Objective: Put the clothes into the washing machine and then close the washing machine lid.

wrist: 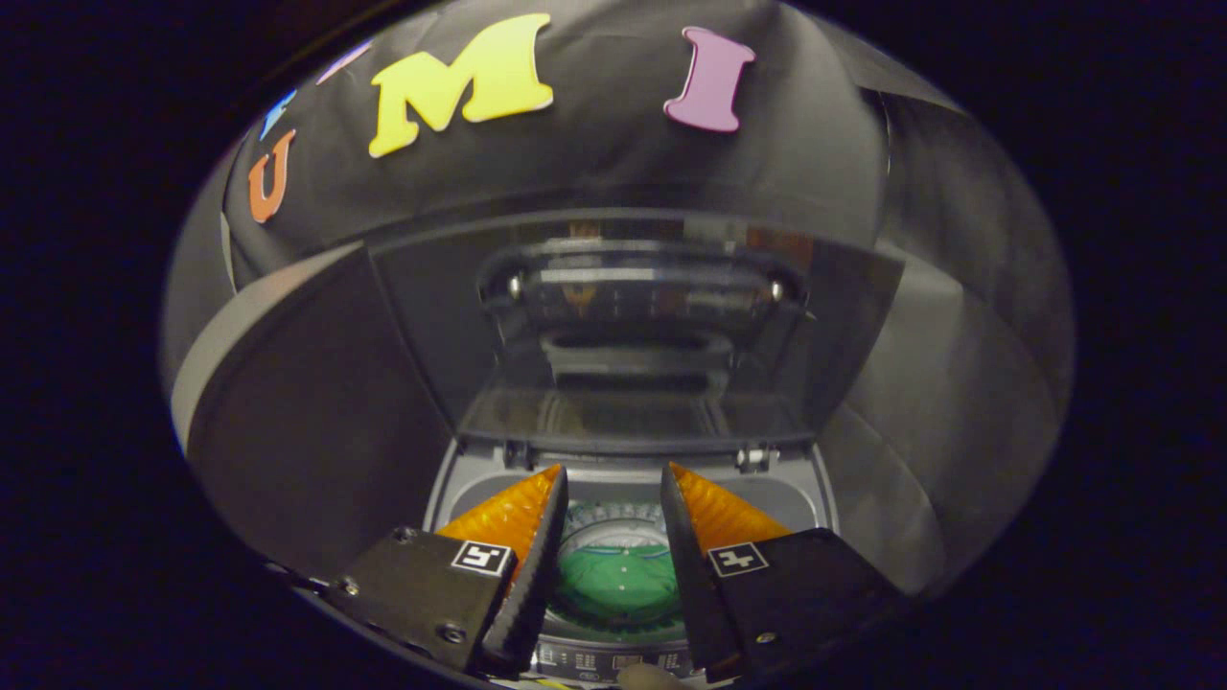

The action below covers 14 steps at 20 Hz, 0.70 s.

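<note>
The claw (613,479) is held spread above a grey top-loading washing machine (815,489), and nothing is pinched between its two fingers (537,537). Through the gap between the fingers, a green piece of clothing (613,580) is seen lying inside the round drum, below the fingertips and apart from them. The dark, glossy, glass-panelled washing machine lid (633,326) is raised upright beyond the fingers, hinged along the far rim of the opening, and the drum is reflected in it. A strip of control panel (613,659) is seen along the near edge of the machine, under the fingers. Dark cloth-covered walls (316,422) are seen around the machine.
</note>
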Tool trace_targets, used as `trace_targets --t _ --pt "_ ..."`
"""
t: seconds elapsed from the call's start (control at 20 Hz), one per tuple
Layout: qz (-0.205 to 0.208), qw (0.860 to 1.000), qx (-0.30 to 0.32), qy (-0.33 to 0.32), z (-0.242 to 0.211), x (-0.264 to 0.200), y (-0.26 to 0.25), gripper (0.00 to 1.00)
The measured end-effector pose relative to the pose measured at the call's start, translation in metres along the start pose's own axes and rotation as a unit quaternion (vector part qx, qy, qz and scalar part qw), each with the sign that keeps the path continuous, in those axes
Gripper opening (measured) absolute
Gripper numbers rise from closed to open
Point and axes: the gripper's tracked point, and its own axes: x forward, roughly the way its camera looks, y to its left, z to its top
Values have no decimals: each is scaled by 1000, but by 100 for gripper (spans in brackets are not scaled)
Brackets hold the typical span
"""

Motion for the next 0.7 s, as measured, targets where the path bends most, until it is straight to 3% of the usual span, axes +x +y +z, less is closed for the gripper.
trace_targets --t 0.4,0.7 --pt "7 996 0 -87 105 -25 4 61" --pt "-4 994 10 -105 144 -14 -4 61"
